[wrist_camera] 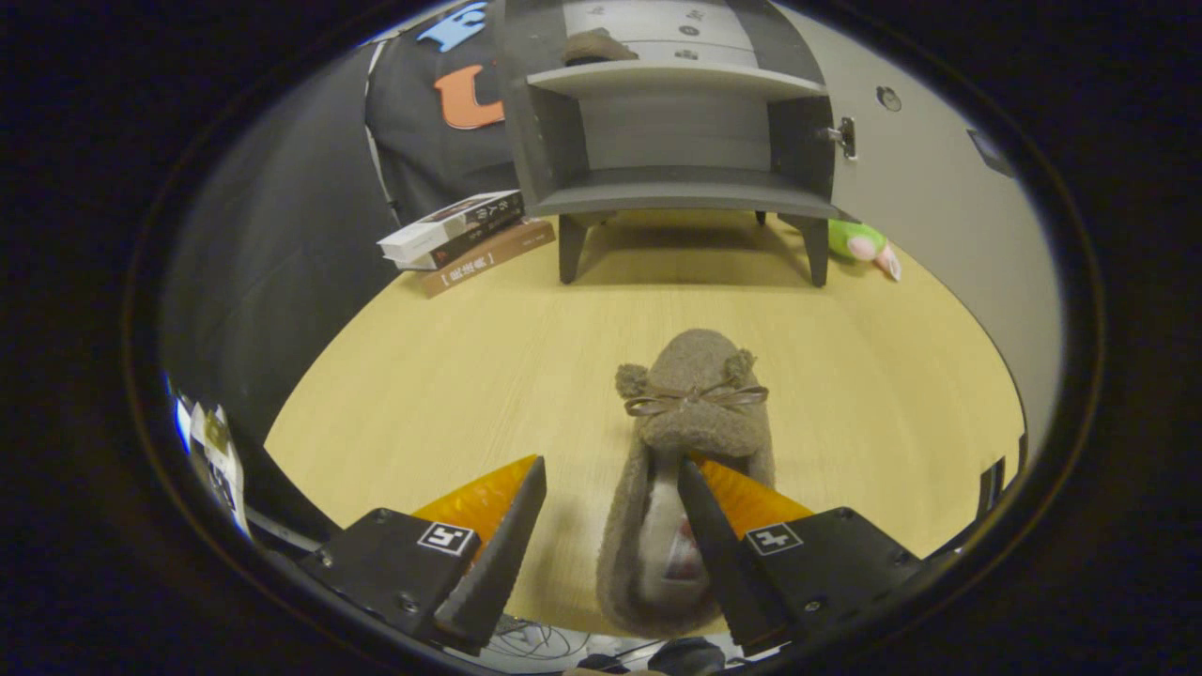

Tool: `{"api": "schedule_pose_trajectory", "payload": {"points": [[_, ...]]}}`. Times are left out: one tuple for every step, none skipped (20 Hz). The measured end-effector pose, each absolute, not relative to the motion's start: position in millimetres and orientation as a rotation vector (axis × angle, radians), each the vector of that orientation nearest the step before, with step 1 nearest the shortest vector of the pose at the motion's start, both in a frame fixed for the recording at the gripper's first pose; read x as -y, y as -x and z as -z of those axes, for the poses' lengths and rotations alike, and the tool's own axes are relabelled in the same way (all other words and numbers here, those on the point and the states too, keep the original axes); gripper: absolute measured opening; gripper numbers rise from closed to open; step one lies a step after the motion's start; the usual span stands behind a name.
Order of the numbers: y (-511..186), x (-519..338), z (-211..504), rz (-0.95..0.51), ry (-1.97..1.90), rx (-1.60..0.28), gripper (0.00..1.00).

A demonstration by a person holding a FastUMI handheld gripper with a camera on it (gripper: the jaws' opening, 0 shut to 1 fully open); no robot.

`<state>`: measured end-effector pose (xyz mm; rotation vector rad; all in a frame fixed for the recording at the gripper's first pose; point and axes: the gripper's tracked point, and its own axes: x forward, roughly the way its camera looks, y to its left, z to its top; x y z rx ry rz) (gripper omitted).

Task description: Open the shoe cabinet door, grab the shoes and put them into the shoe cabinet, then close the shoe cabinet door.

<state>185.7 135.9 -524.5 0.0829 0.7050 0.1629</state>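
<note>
Gripper (610, 479) low over the table, fingers spread apart, nothing clamped. The left finger (502, 545) stands clear over bare tabletop. The right finger (709, 545) dips into the mouth of a fuzzy grey-brown slipper with small round ears and a thin ribbon bow (690, 413); its tip sits at the edge of the opening, just behind the toe cap. Whether that finger touches the lining cannot be told. The slipper's left wall lies between the two fingers, so the jaws straddle one side of the shoe without pressing on it.

The slipper lies flat on the pale wood-grain table (451, 376), heel toward the gripper, toe pointing away toward the cabinet. Pale insole visible inside the opening.

Beyond the slipper, a stretch of bare tabletop, then the small dark grey shoe cabinet on short legs (676, 188), standing upright at the far edge of the table. Its front stands open: two shelves in view. On the upper shelf sits a second brownish fuzzy shoe (596, 45), partly seen. A metal latch (843, 136) shows on the cabinet's right side.

Left of the cabinet, a slanted stack of three books (465, 239), touching or nearly touching the cabinet's left leg. Right of the cabinet, just beside its right leg, a green and pink plush toy (864, 244) lies against the grey wall (948, 207).
</note>
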Motion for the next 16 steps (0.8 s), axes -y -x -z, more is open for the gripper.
{"api": "schedule_pose_trajectory", "payload": {"points": [[-192.6, -136.1, 528.6, -0.159, -0.077, -0.709, 0.90], [-196.6, -137.1, 531.6, -0.159, -0.071, -0.711, 0.90], [-201.5, -137.3, 533.1, -0.155, -0.062, -0.711, 0.90], [-205.0, -136.4, 534.0, -0.150, -0.050, -0.709, 0.90], [-206.8, -136.6, 535.9, -0.144, -0.046, -0.709, 0.90], [-208.3, -134.0, 537.8, -0.126, -0.037, -0.711, 0.90], [-209.4, -129.3, 539.2, -0.108, -0.023, -0.710, 0.87], [-210.3, -123.7, 541.2, -0.091, -0.016, -0.710, 0.73], [-212.2, -117.2, 541.1, -0.068, -0.017, -0.707, 0.58], [-212.3, -113.3, 542.3, -0.061, -0.031, -0.708, 0.43], [-212.1, -116.4, 541.7, -0.078, -0.046, -0.721, 0.29], [-211.7, -117.8, 542.9, -0.091, -0.043, -0.728, 0.22], [-210.7, -120.0, 540.5, -0.104, -0.047, -0.739, 0.13], [-209.3, -121.5, 540.6, -0.110, -0.052, -0.748, 0.09], [-208.9, -121.7, 539.2, -0.112, -0.059, -0.750, 0.07], [-207.7, -120.3, 535.1, -0.118, -0.061, -0.749, 0.06]]}}
